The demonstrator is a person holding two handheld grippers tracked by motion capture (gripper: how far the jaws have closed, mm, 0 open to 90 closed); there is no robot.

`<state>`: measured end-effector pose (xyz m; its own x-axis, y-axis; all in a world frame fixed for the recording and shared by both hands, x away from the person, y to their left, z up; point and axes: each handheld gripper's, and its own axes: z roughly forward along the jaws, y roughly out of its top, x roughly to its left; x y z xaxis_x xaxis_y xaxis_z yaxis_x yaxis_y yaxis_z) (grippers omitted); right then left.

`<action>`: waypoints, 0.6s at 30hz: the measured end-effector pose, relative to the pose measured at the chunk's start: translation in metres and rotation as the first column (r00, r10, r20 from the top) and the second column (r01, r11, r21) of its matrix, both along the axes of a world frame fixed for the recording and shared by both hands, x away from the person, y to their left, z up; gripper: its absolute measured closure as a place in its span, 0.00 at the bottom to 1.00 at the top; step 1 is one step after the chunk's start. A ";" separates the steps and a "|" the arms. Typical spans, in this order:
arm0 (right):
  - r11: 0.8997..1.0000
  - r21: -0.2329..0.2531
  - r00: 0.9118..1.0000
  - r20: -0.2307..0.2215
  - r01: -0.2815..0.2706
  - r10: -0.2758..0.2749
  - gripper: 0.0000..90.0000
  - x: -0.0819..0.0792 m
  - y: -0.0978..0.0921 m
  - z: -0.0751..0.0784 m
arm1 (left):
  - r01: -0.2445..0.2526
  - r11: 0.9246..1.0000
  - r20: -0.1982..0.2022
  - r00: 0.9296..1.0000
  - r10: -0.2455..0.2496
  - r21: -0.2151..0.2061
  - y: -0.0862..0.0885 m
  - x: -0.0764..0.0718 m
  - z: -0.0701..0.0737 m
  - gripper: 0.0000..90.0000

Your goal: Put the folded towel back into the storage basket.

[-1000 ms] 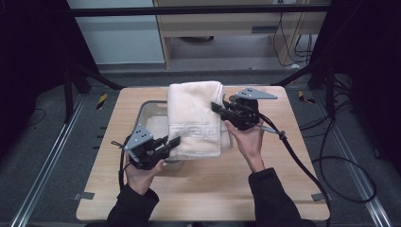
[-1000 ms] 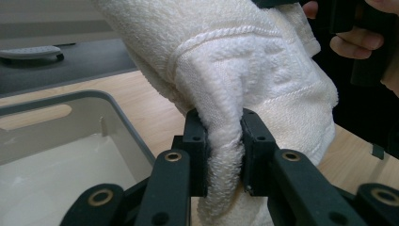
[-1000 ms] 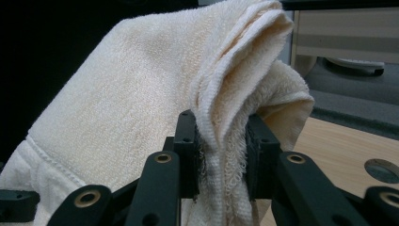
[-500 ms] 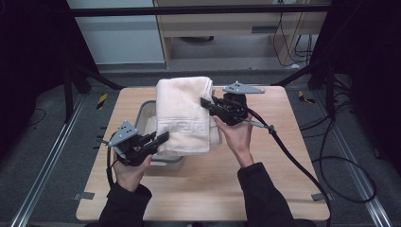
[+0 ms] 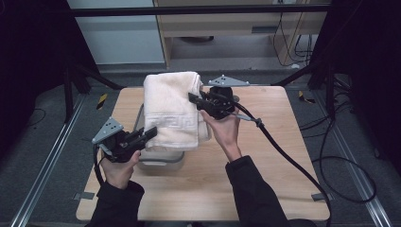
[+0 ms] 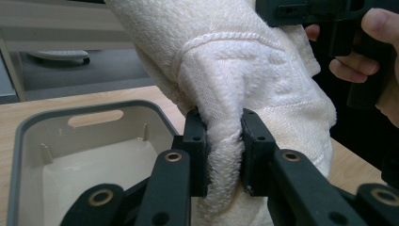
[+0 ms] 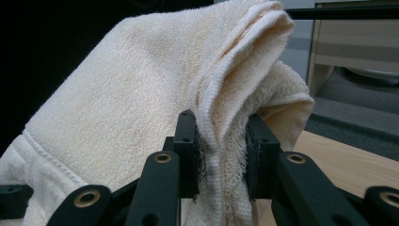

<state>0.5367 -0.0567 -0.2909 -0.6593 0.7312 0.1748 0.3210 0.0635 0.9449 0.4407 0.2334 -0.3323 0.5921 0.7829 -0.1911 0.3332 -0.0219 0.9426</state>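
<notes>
A light wooden table (image 5: 265, 189) with rounded corners stands on a grey floor (image 5: 42, 142), with metal rails along both sides, dark frame legs behind it and black cables (image 5: 350, 161) trailing off to the right. Beyond the table are a pale wall panel and a wooden shelf unit (image 5: 236, 23). No brand, label or writing can be read anywhere. A folded cream towel (image 5: 172, 109), with a woven key-pattern band across it, is held up above a grey plastic tub (image 5: 161, 158) that sits on the left half of the table. The left gripper (image 5: 149, 133) has its jaws clamped on the towel's near lower edge, just over the tub. The right gripper (image 5: 195, 99) has its jaws clamped on a bunched fold at the towel's far right edge.
</notes>
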 end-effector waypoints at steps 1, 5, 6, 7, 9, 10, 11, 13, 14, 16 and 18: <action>1.000 -0.001 1.000 0.003 -0.001 0.001 0.79 0.001 0.002 0.000 | -0.003 1.000 -0.002 1.000 0.003 -0.001 0.002 0.000 0.000 0.83; 1.000 -0.005 1.000 0.007 -0.004 0.004 0.79 0.002 0.012 0.002 | -0.020 1.000 -0.002 1.000 0.020 -0.003 0.010 0.000 0.002 0.83; 1.000 -0.002 1.000 0.007 -0.005 0.005 0.79 0.003 0.016 0.002 | -0.023 1.000 -0.002 1.000 0.023 -0.004 0.012 0.000 0.002 0.83; 1.000 -0.001 1.000 0.007 -0.006 0.006 0.79 0.004 0.019 0.002 | -0.030 1.000 -0.002 1.000 0.030 -0.005 0.016 0.001 0.003 0.83; 1.000 -0.002 1.000 0.008 -0.006 0.006 0.79 0.005 0.023 0.002 | -0.038 0.999 -0.002 0.999 0.038 0.000 0.019 0.001 0.002 0.83; 1.000 -0.002 1.000 0.008 -0.006 0.006 0.79 0.005 0.023 0.002 | -0.038 0.999 -0.002 0.999 0.038 0.000 0.019 0.001 0.002 0.83; 1.000 -0.001 1.000 0.006 -0.006 0.006 0.79 0.006 0.028 0.001 | -0.042 0.999 -0.004 0.999 0.042 0.000 0.021 0.001 0.002 0.83; 1.000 -0.005 1.000 0.008 -0.006 0.006 0.79 0.007 0.032 0.000 | -0.053 0.999 -0.008 0.999 0.053 0.007 0.026 0.003 0.002 0.83; 1.000 -0.005 1.000 0.008 -0.006 0.006 0.79 0.007 0.032 0.000 | -0.053 0.999 -0.008 0.999 0.053 0.007 0.026 0.003 0.002 0.83; 1.000 -0.007 1.000 0.007 -0.005 0.005 0.79 0.009 0.037 -0.001 | -0.064 0.998 -0.009 0.998 0.064 0.013 0.028 0.003 0.000 0.83; 1.000 -0.006 1.000 0.003 -0.005 0.005 0.79 0.012 0.042 -0.004 | -0.074 0.997 -0.010 0.997 0.074 0.022 0.030 0.004 -0.001 0.83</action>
<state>0.5487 -0.0146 -0.2948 -0.6637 0.7287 0.1686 0.3179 0.0708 0.9455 0.4450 0.2637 -0.3330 0.5302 0.8286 -0.1796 0.3446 -0.0171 0.9386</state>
